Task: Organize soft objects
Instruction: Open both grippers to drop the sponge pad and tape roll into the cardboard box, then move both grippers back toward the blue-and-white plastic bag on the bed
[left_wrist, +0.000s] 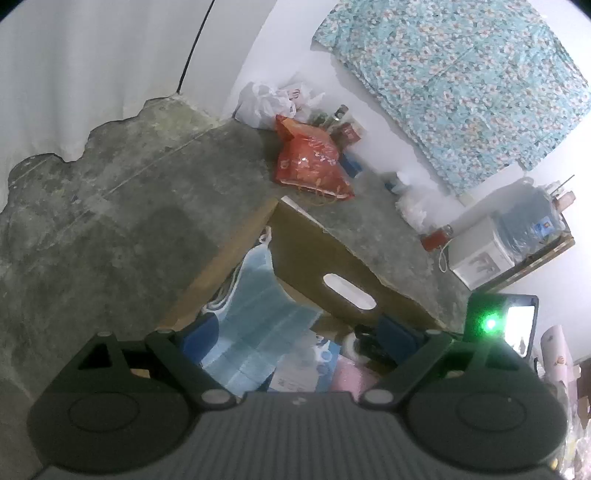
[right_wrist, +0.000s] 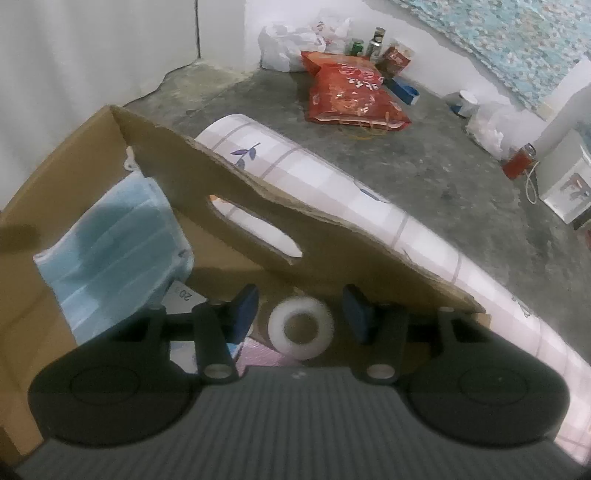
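Note:
A brown cardboard box with a handle slot stands on the concrete floor. Blue face masks lie inside it, leaning on the left wall. My left gripper is open above the box, its blue fingers apart, with the masks, a printed packet and a pink item below. In the right wrist view the box holds the masks at left. My right gripper is open inside the box. A white roll lies between its blue fingers, untouched.
A pink checked roll lies against the box's far side. A red bag, white plastic bags, cans and cartons sit by the wall. A floral cloth hangs there. A white appliance and a lit device are right.

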